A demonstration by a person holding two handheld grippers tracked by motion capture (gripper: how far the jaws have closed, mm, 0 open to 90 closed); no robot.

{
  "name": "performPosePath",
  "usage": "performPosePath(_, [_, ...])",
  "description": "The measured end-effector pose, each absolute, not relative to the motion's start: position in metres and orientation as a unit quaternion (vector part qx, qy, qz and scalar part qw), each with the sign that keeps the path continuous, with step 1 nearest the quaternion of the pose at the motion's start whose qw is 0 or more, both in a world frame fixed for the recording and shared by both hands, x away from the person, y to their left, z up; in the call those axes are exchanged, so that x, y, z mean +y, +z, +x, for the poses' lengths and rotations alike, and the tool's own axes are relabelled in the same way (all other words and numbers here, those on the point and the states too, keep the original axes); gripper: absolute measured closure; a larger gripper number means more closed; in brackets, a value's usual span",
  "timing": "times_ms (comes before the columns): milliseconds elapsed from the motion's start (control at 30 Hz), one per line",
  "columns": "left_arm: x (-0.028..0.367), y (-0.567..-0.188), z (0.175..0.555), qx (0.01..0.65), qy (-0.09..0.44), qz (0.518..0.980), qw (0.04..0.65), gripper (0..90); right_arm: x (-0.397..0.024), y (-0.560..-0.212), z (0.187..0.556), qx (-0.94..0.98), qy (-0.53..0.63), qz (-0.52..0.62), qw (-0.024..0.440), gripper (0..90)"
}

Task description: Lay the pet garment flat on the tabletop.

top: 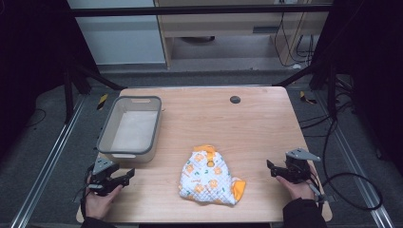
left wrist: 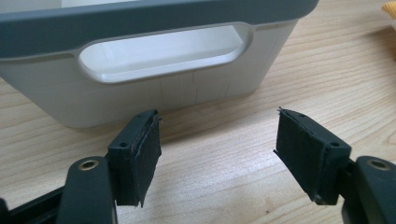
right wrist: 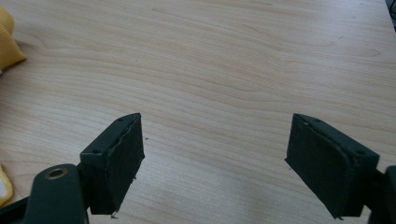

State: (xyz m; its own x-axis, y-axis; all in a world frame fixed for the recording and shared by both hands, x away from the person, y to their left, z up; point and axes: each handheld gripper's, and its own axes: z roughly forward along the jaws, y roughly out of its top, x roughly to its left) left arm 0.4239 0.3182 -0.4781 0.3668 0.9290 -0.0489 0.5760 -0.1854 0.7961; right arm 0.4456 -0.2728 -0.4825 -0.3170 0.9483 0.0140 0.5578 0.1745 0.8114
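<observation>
A folded white garment (top: pixel 207 178) with orange prints and orange trim lies on the wooden table (top: pixel 247 118) near the front middle. An orange edge of the garment (right wrist: pixel 8 44) shows at the left of the right gripper view. My left gripper (top: pixel 128 174) is held at the front left, open, just in front of the grey-rimmed basket (top: pixel 129 125); the basket wall and handle slot (left wrist: pixel 163 49) stand close ahead of its jaws. My left gripper (left wrist: pixel 217 128) holds nothing. My right gripper (top: pixel 271 167) rests at the front right, open, its jaws turned toward the garment. My right gripper (right wrist: pixel 215 135) has bare wood between its pads.
A small dark round cap (top: pixel 235 99) sits in the table near the far edge. Cables (top: pixel 354 190) trail on the floor to the right. Black frame posts (top: pixel 69 90) stand at both sides beyond the table.
</observation>
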Motion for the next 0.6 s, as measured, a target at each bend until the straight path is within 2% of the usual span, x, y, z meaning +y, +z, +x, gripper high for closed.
performPosePath(300, [0.315,-0.470,0.420,0.507,0.218,0.731,0.402,27.2,-0.272,-0.471,0.441,0.708,0.390,0.517,0.283,23.2])
performPosePath(600, [0.311,-0.446,0.420,0.482,0.220,0.733,0.425,25.6,-0.266,-0.458,0.442,0.718,0.392,0.507,0.271,27.3])
